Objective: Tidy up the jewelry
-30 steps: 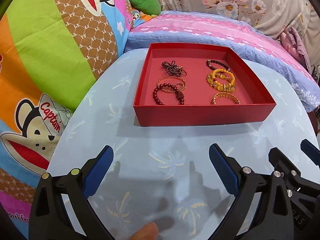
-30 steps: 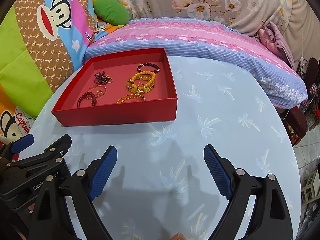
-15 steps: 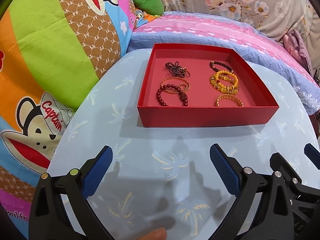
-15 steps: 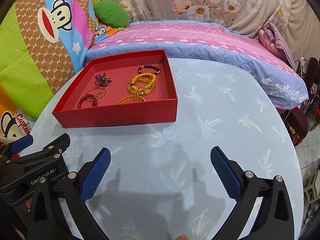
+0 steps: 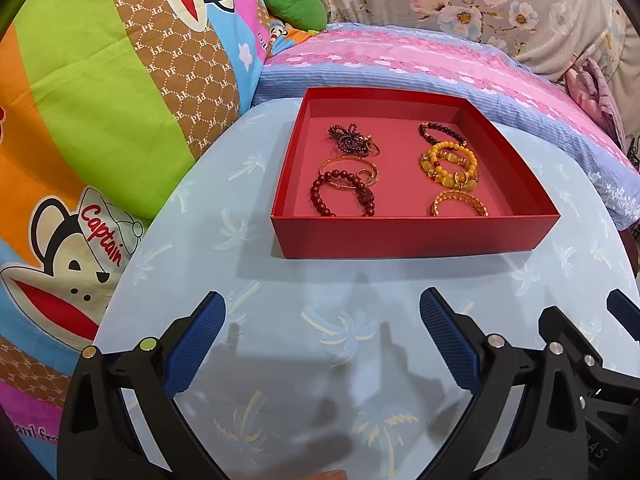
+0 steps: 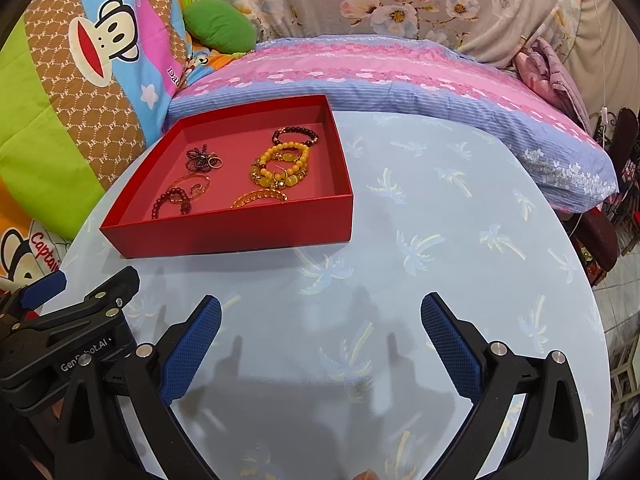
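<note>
Six bracelets [image 5: 450, 168] are seen lying in the red tray [image 5: 408, 236] on the table [image 6: 460, 232]. Both claws, left [image 5: 322, 346] and right [image 6: 320, 346], are held wide open and empty. Beads are judged light, limp and slippery; a strand is best pinched crosswise.

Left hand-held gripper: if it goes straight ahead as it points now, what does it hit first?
Most likely the near wall of the red box. The left hand-held gripper is open above the bare tablecloth, the box centered ahead. Its height above the table is unclear.
</note>
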The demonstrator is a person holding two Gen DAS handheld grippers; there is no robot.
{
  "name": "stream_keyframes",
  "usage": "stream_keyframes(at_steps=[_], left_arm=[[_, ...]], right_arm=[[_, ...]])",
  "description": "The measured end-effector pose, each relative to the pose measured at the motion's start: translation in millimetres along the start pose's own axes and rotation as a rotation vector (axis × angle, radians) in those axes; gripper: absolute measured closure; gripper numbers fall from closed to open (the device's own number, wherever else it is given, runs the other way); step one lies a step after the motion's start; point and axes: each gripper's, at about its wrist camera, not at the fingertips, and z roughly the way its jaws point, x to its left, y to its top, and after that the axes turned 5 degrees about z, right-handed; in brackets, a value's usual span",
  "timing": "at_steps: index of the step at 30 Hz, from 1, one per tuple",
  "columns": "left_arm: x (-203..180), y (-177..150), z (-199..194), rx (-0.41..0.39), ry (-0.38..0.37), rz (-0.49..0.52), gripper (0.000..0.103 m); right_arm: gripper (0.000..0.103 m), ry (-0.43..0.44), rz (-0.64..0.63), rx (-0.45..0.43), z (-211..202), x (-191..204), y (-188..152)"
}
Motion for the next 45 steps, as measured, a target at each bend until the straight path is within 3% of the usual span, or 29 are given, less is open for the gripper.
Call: stream_keyframes(at_steps=[45], left_arm=[[0.6,-2.3,0.4,-0.002,0.026,-0.003,0.01]], right_arm=[[0.006,0.0,0.004,0.008,2.1,0.1,-0.6]])
